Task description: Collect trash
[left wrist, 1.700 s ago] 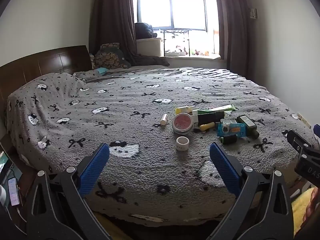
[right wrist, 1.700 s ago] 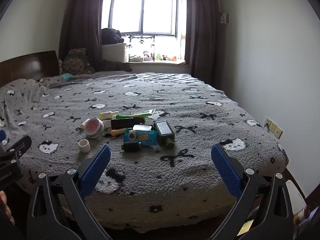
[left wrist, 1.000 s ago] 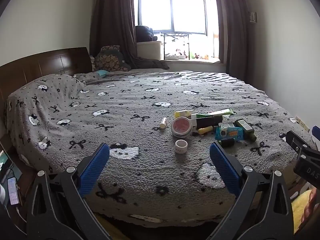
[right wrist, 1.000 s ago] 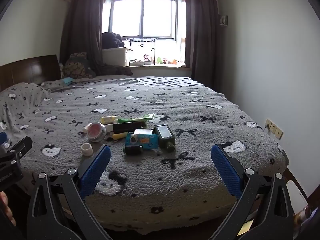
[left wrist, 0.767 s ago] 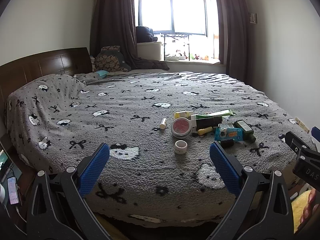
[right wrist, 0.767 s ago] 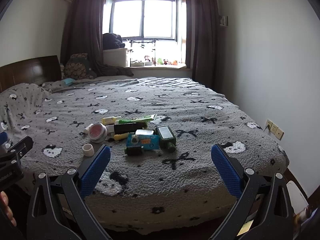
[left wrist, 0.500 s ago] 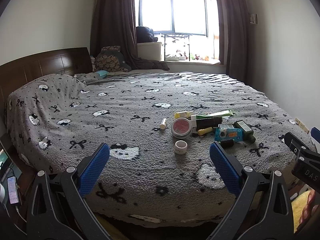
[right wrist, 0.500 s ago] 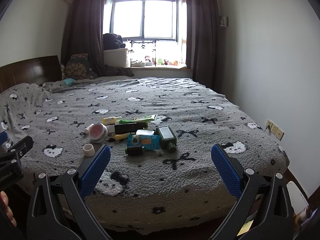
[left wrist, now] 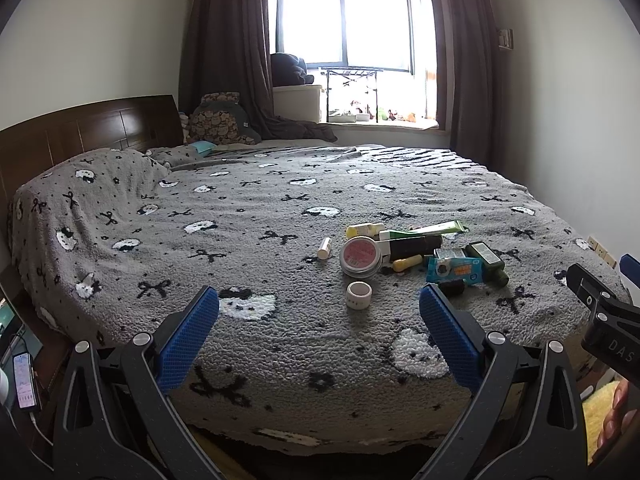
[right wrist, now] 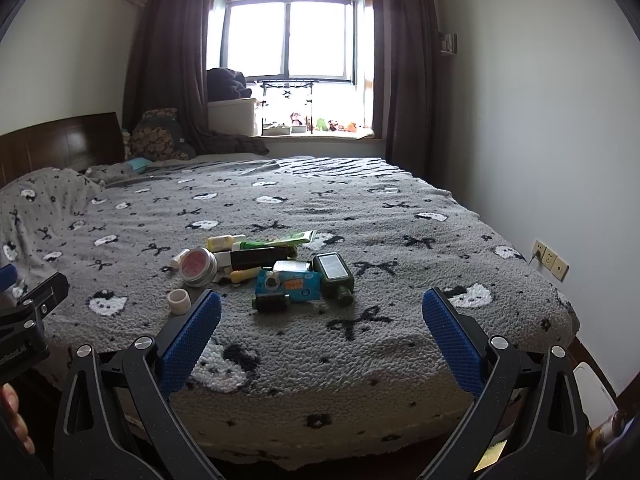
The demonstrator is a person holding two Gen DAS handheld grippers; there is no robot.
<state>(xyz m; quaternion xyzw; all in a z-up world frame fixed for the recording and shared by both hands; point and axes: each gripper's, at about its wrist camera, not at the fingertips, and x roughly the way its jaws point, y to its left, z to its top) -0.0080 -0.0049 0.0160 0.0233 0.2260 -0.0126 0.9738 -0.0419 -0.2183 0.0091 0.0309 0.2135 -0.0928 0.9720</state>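
Both tongs (left wrist: 319, 308) (right wrist: 321, 312) wide, empty; perhaps cosmetics litter (right wrist: 276, 268) on bed (left wrist: 240, 216) ahead.

right gripper (left wrist: 612, 346): "DAS", cut off at the frame edge
left gripper (right wrist: 16, 354): "nRobot.AI", partly cut
trash labels: unreadable

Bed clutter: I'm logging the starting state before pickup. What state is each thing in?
left tongs: open, empty
right tongs: open, empty
round tin: tipped, propped on the pile
white ring cap: upright, apart from the pile
dark green bottle: lying flat, capped
green tube: lying flat
blue packet: lying flat
curtains: drawn open
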